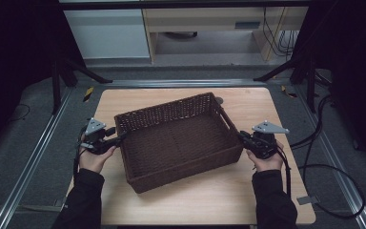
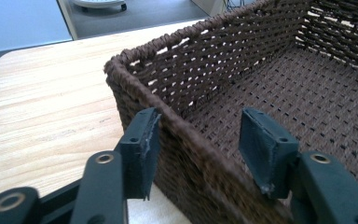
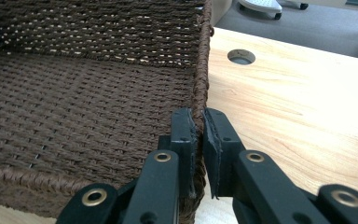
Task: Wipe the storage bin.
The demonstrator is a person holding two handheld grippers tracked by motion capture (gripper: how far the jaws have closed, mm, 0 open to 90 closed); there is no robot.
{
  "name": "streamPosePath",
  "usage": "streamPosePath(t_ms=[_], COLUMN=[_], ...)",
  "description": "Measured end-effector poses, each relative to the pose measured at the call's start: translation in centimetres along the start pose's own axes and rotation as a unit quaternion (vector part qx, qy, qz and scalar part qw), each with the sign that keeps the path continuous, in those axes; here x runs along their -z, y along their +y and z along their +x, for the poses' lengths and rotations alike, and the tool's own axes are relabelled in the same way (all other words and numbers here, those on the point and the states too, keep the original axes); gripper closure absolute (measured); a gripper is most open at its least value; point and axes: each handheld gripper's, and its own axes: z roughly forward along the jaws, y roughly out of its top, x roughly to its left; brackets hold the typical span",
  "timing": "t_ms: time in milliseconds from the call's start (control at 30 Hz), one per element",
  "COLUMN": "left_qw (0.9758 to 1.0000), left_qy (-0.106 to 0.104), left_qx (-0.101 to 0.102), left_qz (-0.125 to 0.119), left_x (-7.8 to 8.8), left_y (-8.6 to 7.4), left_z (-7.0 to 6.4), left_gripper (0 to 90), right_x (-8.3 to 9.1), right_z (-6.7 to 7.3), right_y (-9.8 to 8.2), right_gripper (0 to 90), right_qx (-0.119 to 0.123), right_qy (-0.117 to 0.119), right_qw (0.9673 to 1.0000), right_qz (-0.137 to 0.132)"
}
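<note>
1. The wooden table [image 1: 209,200] carries everything.
2. A brown wicker basket [image 1: 178,138] sits mid-table, turned slightly askew.
3. The right gripper [image 1: 242,137] has its jaws pressed together on the basket's right wall, pinching the rim.
4. The left gripper [image 1: 119,138] straddles the left wall, jaws spread, one pad against the outside, the other clear inside.

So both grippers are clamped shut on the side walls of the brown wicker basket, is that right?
Not quite. The right gripper is shut on the basket's wall, but the left gripper view shows the left gripper open, straddling the rim without pinching it.
</note>
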Motion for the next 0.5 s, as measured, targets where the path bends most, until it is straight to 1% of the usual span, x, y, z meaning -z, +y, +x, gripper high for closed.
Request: streamPosePath(t_ms=[33, 67, 133, 167, 200, 233, 267, 333, 367, 400, 500], left_qw=[1.0000, 1.0000, 0.9999, 0.9998, 0.9999, 0.9998, 0.9998, 0.9995, 0.9994, 0.9995, 0.9995], left_qy=[-0.003, -0.006, -0.011, -0.013, -0.016, -0.016, -0.018, -0.026, -0.031, -0.027, -0.027], left_qx=[0.002, 0.002, 0.003, 0.004, -0.002, -0.005, -0.009, -0.016, -0.014, -0.018, -0.012], left_qz=[-0.003, -0.006, -0.013, -0.011, -0.005, -0.003, 0.000, 0.006, 0.009, 0.008, 0.011], left_x=[0.3, 0.6, 1.3, 1.5, 1.8, 1.9, 1.9, 1.8, 1.6, 1.4, 0.7], left_y=[-0.1, -0.2, -0.4, -0.6, -0.9, -1.0, -1.2, -1.4, -1.5, -1.5, -1.1], left_z=[-0.1, -0.2, -0.5, -0.7, -0.9, -1.1, -1.3, -1.5, -1.6, -1.5, -1.2], left_gripper=[42.3, 42.3, 41.1, 40.8, 40.9, 42.8, 42.8, 47.2, 49.6, 49.6, 52.7], right_x=[0.3, 0.3, 0.7, 1.0, 1.2, 1.7, 1.7, 1.9, 1.9, 1.9, 1.6], right_z=[0.3, 0.3, 0.7, 1.0, 1.2, 1.6, 1.6, 1.7, 1.6, 1.6, 1.4], right_y=[-0.3, -0.3, -0.6, -0.8, -1.0, -1.1, -1.1, -1.1, -0.8, -0.8, -0.6], right_gripper=[82.7, 82.7, 82.6, 82.5, 82.2, 81.0, 81.0, 76.6, 75.3, 75.3, 76.1], right_qx=[0.004, 0.004, 0.008, 0.012, 0.015, 0.016, 0.016, 0.013, 0.007, 0.007, 0.003], right_qy=[0.001, 0.001, 0.001, 0.000, 0.001, 0.006, 0.006, 0.012, 0.009, 0.009, 0.010], right_qw=[1.0000, 1.0000, 1.0000, 0.9999, 0.9999, 0.9999, 0.9999, 0.9998, 0.9999, 0.9999, 0.9999], right_qz=[-0.001, -0.001, -0.002, -0.003, -0.004, 0.000, 0.000, 0.002, -0.006, -0.006, -0.014])
